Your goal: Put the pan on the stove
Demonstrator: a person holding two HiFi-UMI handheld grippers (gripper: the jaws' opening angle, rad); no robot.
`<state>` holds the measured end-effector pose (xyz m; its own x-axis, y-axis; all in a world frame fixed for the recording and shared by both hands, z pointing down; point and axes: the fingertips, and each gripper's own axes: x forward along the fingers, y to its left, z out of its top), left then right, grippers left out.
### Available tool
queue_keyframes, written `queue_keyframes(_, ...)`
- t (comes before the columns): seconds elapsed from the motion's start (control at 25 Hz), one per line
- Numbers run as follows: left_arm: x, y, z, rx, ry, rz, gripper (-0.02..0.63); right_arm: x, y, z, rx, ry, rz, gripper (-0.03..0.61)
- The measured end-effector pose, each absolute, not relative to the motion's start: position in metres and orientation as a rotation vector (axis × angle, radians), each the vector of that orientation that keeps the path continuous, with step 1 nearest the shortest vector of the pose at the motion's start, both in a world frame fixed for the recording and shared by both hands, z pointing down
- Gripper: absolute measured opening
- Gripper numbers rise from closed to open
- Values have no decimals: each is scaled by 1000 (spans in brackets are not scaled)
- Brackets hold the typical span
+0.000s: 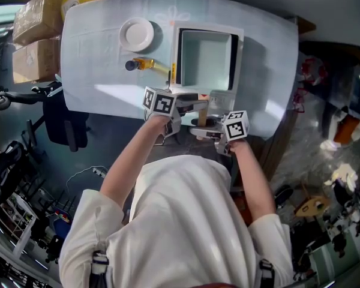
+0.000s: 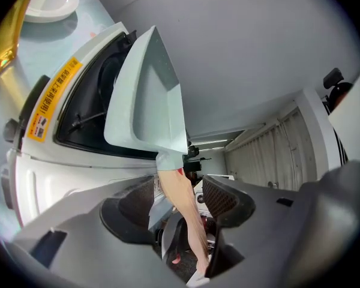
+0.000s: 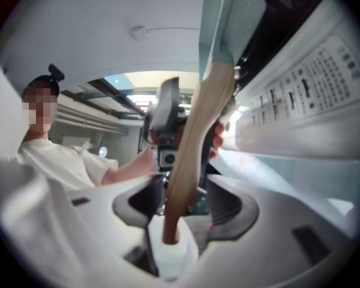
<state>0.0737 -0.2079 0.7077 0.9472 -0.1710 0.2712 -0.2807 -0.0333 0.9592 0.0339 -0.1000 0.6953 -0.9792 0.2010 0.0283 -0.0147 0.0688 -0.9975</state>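
Left hand-held gripper [image 2: 179, 200]: jaws apart, pan's wooden handle [image 2: 183, 206] running between pads, not clamped. Right hand-held gripper [image 3: 185, 200]: jaws likewise apart around same handle, pads off wood. Both grippers at near edge of surface [image 1: 96, 71], facing each other across handle. Beyond: square pale-green pan [image 1: 207, 59] sitting on white stove [image 1: 207, 26], handle pointing toward person. Left of stove: yellow bottle [image 1: 143, 64] lying down; farther, white plate [image 1: 137, 33].
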Motion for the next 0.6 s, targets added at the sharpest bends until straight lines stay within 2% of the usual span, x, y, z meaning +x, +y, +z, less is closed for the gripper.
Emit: queue_keyframes(0.6, 28, -190, 694, 1706, -532, 193, 262, 99, -119, 700, 95, -2237, 1777, 232)
